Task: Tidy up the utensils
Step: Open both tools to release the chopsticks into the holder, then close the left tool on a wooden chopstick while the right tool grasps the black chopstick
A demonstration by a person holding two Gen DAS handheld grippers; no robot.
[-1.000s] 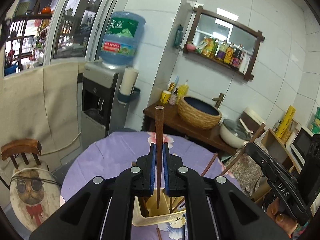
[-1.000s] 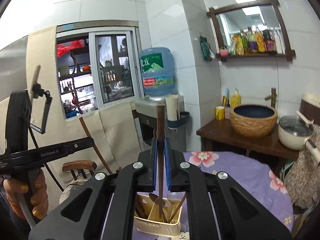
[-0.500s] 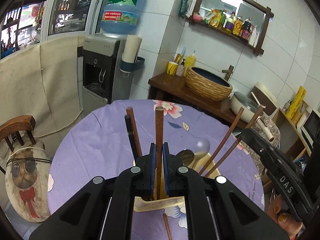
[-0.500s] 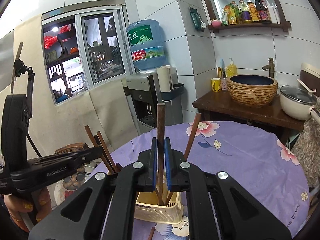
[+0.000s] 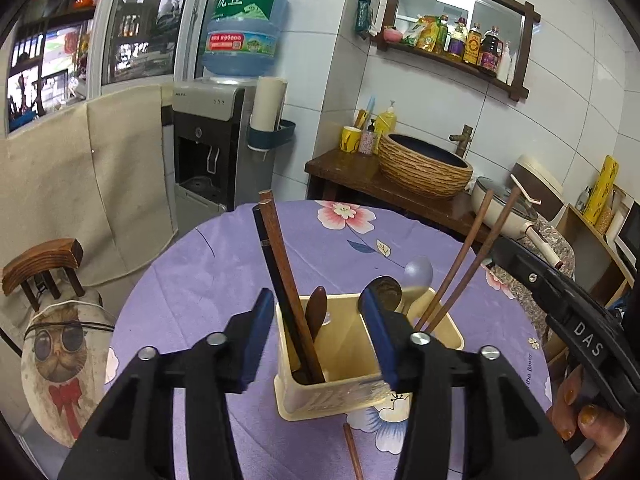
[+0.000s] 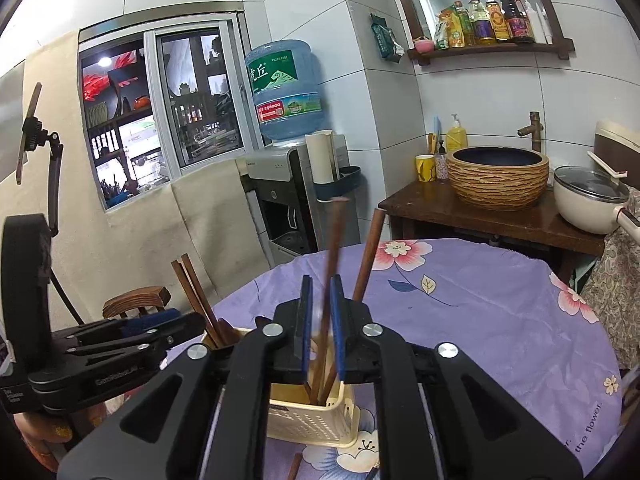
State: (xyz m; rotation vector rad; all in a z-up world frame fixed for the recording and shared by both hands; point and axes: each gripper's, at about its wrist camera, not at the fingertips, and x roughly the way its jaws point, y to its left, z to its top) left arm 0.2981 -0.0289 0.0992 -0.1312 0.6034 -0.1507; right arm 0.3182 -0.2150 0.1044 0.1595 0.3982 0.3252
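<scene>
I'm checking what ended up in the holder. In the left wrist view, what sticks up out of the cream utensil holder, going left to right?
Black and brown chopsticks → dark wooden spoon → grey spoon → pair of brown chopsticks.

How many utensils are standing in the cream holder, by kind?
Chopsticks: 5 (3 on the left side, 2 on the right)
Spoons: 3
Total: 8

Brown wooden chopsticks [image 5: 291,292] stand in a smooth cream plastic holder [image 5: 320,394]
</scene>
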